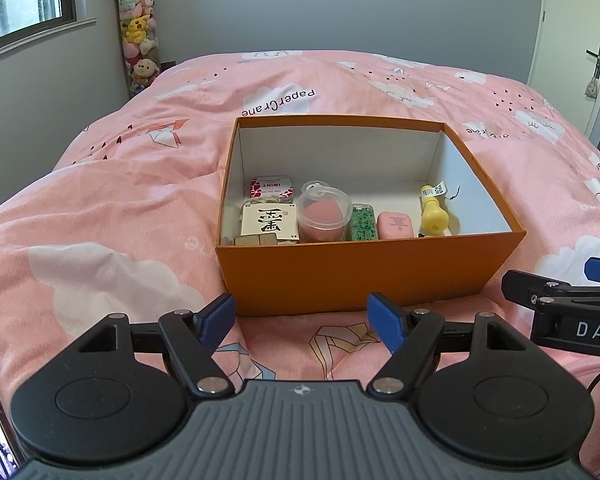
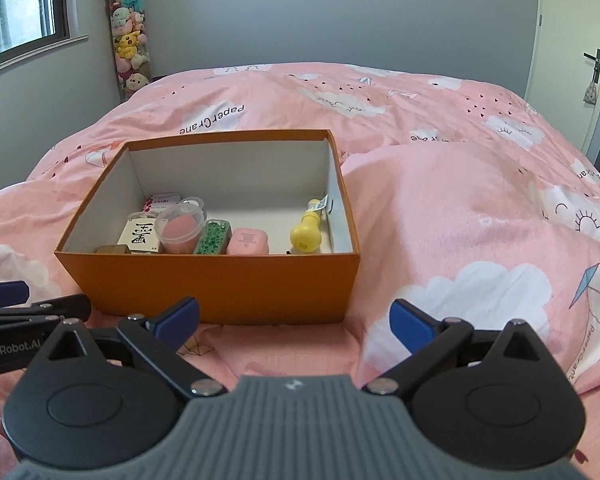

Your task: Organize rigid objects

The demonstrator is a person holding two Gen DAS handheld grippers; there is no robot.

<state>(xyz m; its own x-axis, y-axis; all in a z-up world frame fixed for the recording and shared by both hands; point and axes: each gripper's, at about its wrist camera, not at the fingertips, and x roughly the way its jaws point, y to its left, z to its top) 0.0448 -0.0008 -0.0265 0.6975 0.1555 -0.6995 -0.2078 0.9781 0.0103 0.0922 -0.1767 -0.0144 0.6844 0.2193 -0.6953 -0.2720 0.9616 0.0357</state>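
A: Left gripper (image 1: 301,318) and right gripper (image 2: 295,323)?

B: Both spread wide, holding nothing, hovering just before the orange box (image 1: 340,268) on the bed (image 1: 100,208).

A: Contents?

B: Tin, card box, sponge cup (image 1: 323,212), pink case, yellow bottle (image 1: 434,216) along the near wall. Sorting looks finished; next, likely withdraw.
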